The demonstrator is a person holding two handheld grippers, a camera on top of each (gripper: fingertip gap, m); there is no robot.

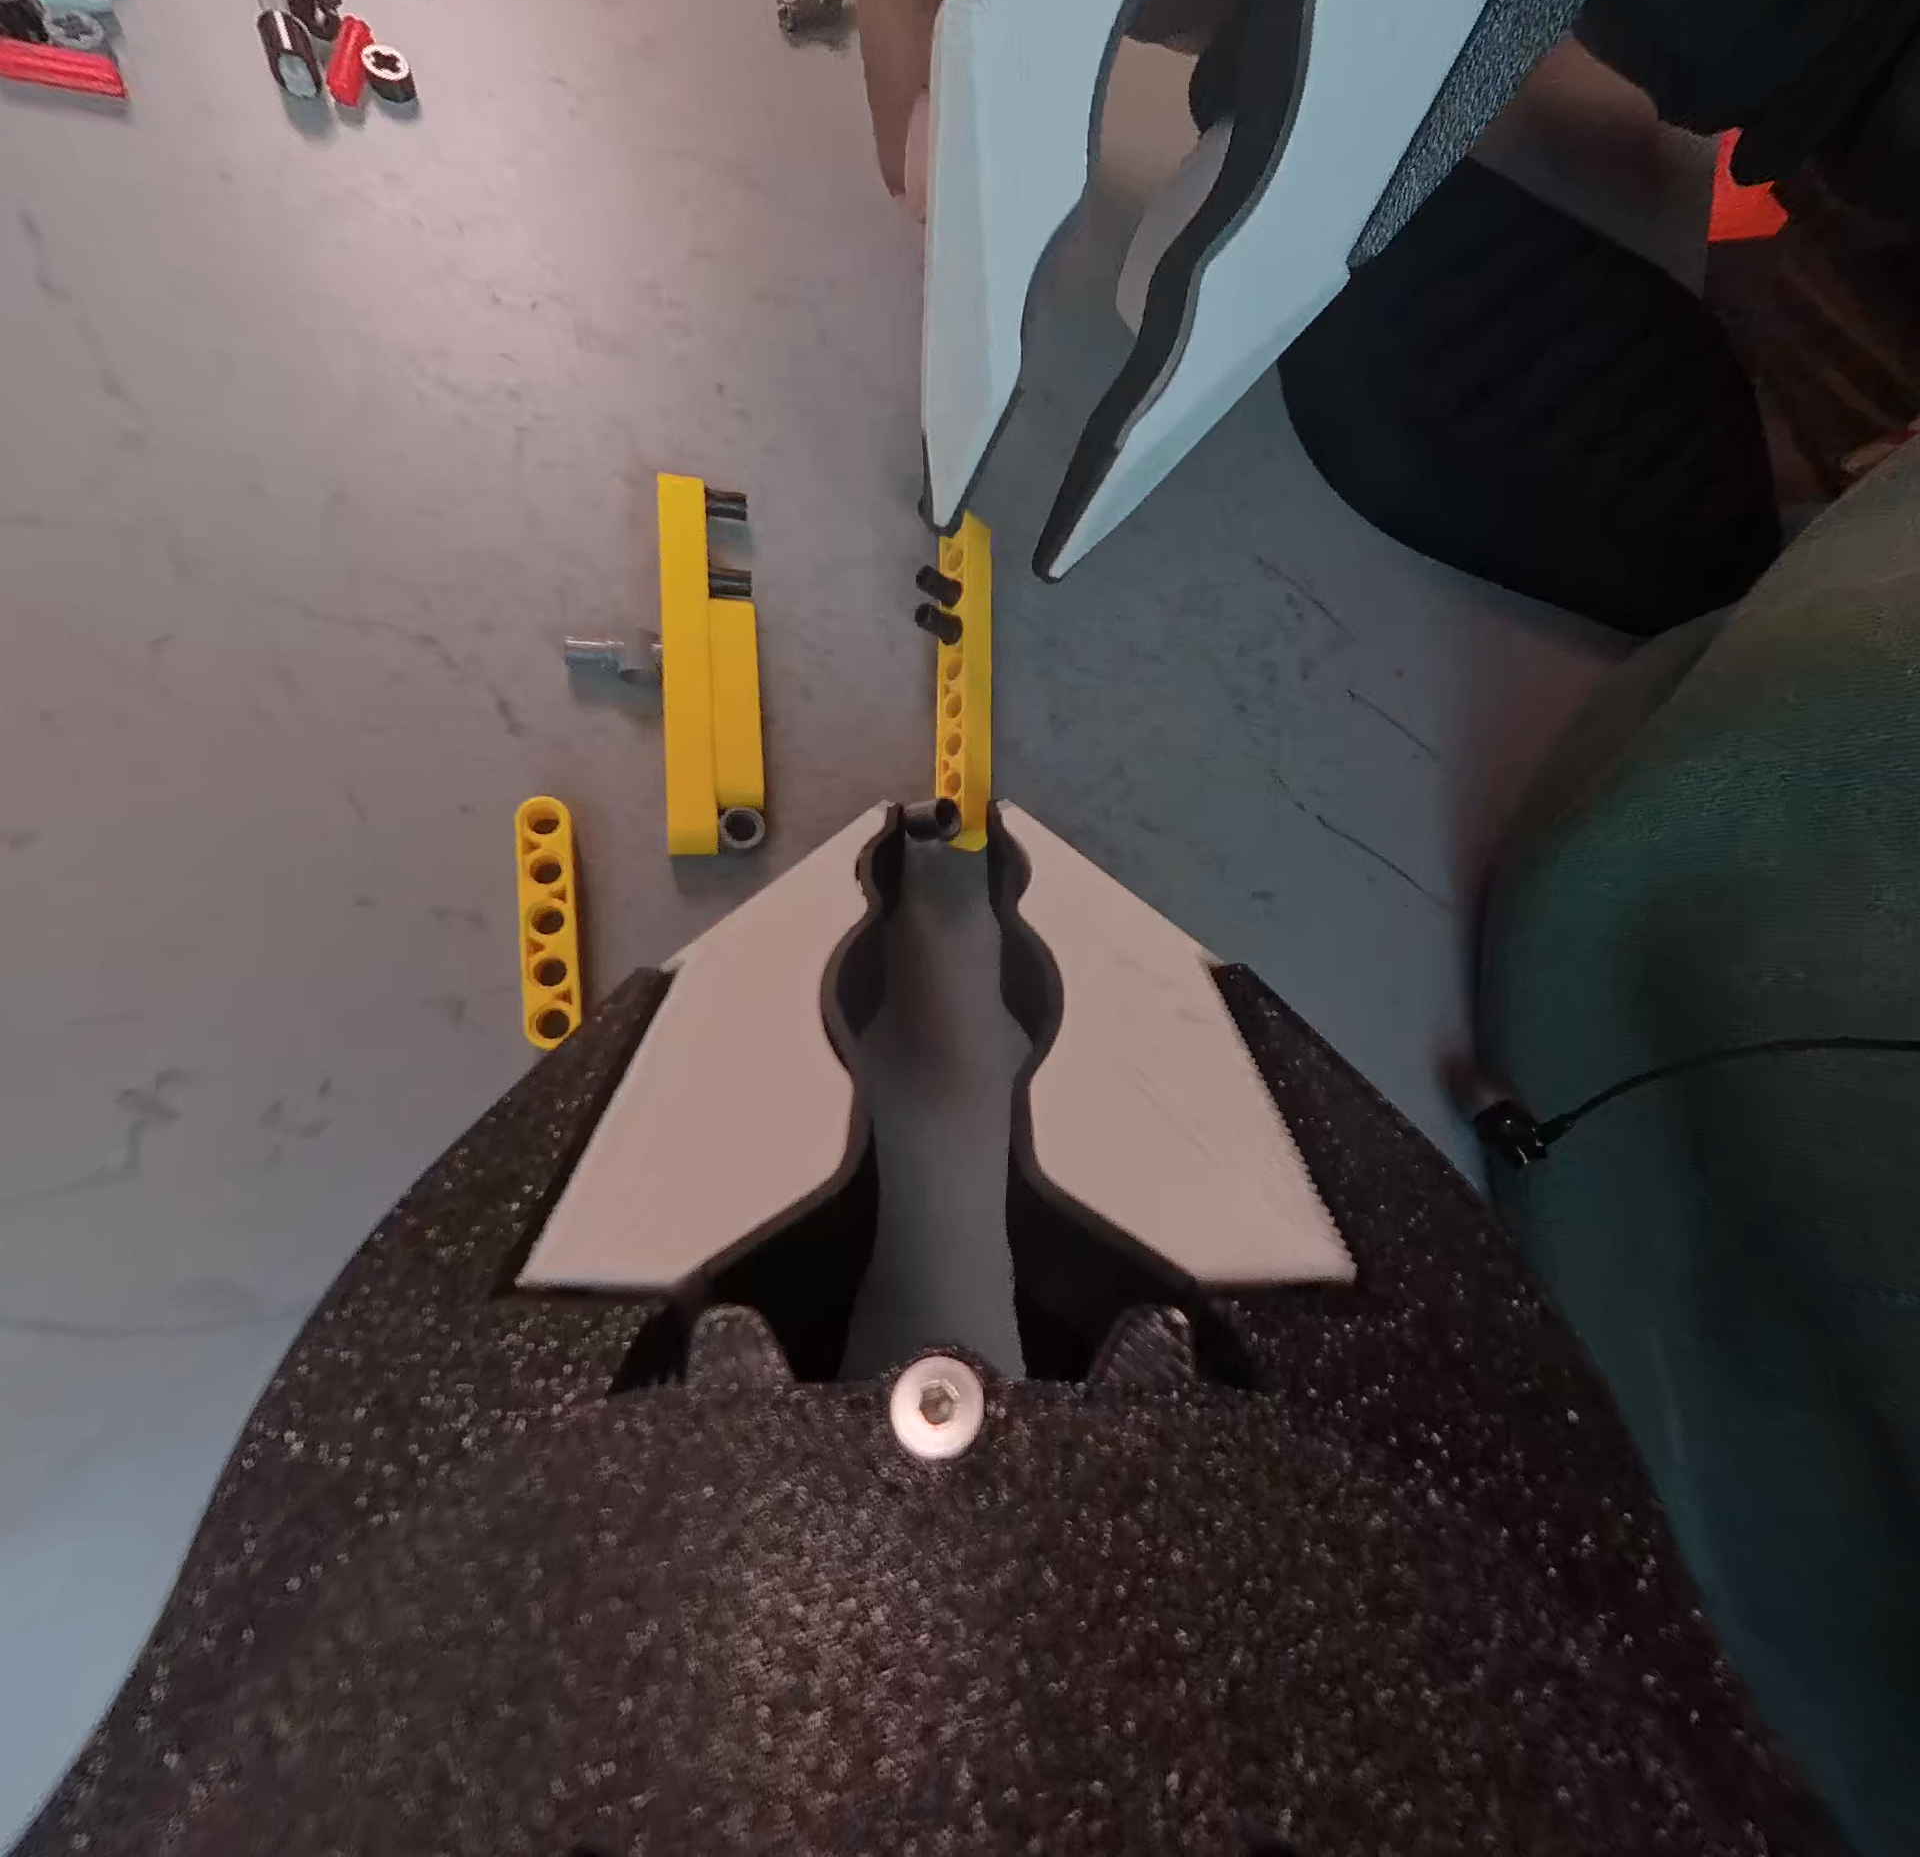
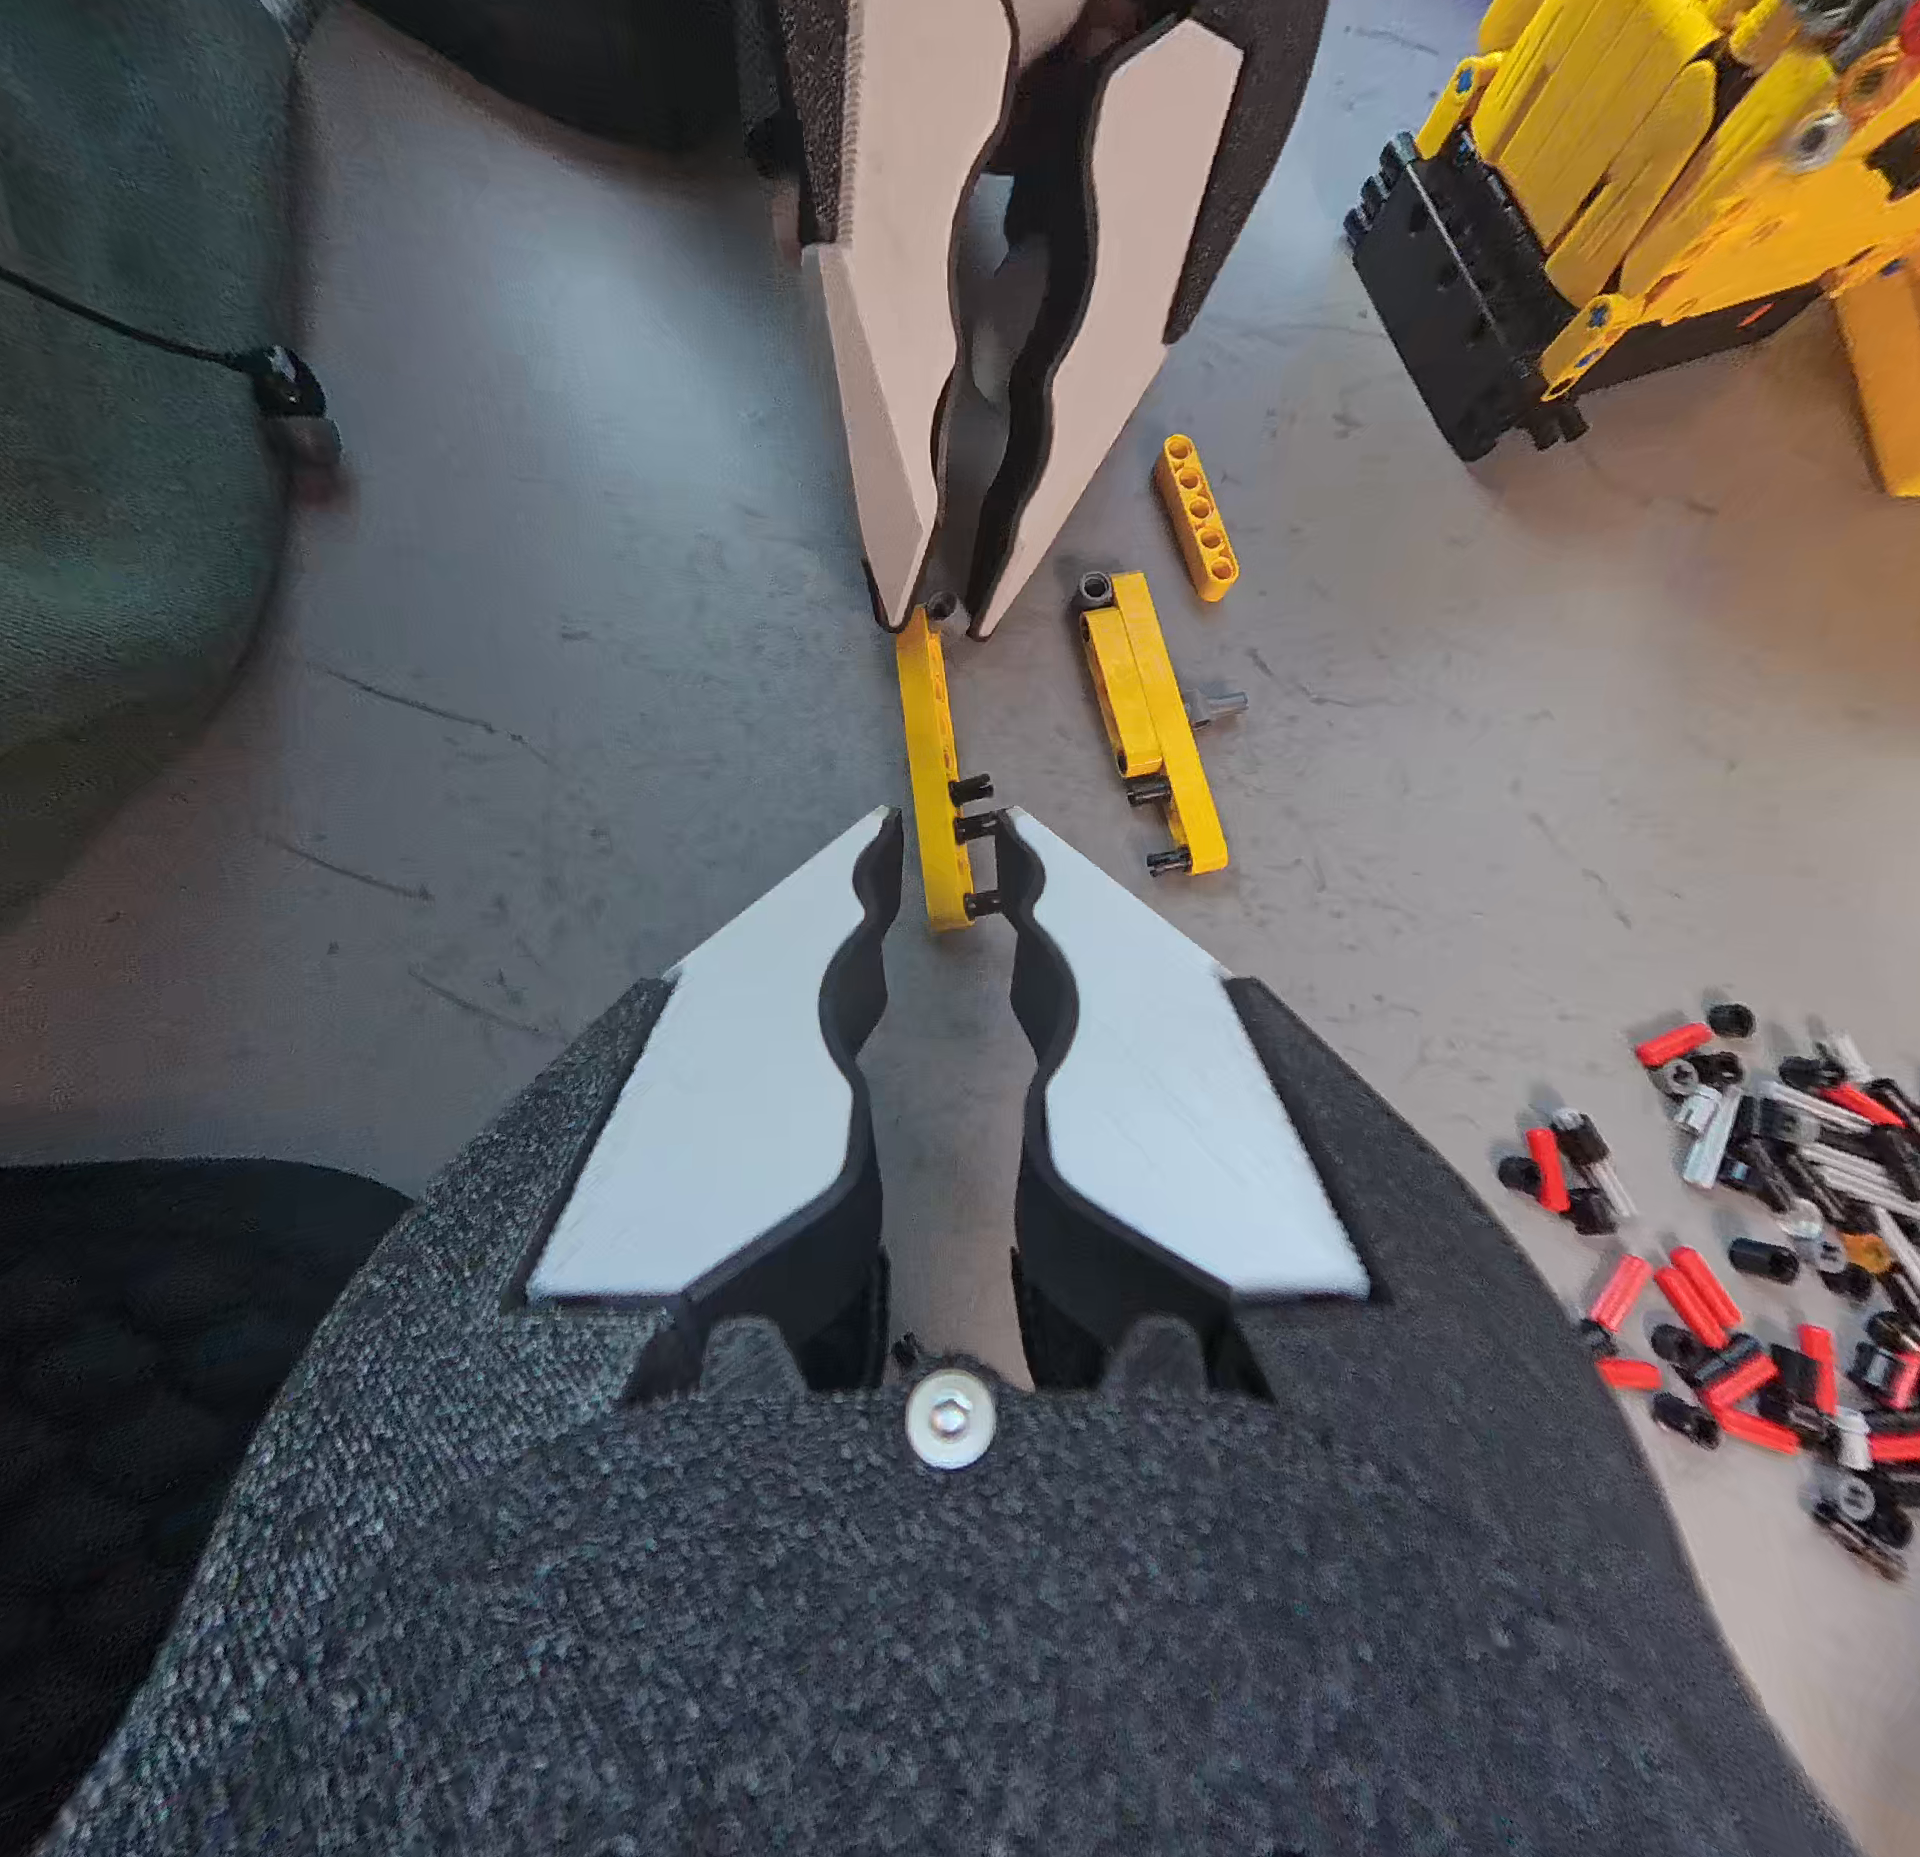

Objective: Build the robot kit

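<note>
A long yellow holed beam (image 1: 964, 695) with several black pins in its side stands on edge on the grey table (image 1: 312, 405). My left gripper (image 1: 945, 812) is shut on its near end, pinching beam and one pin. My right gripper (image 1: 992, 550) comes in from above at the beam's far end. In the right wrist view my right gripper (image 2: 948, 818) is open and straddles the beam (image 2: 928, 747). Its right finger touches the pins and its left finger stands a little off. The left gripper (image 2: 933, 628) clamps the other end.
A yellow two-beam assembly (image 1: 712, 685) with a grey pin (image 1: 597, 654) and a short yellow beam (image 1: 548, 919) lie left of the long beam. A pile of red and black pins (image 2: 1766, 1267) and a large yellow model (image 2: 1683, 176) sit nearby. A person's green clothing (image 1: 1714, 976) is close. Spacing between my two grippers at the tips: around 5 cm.
</note>
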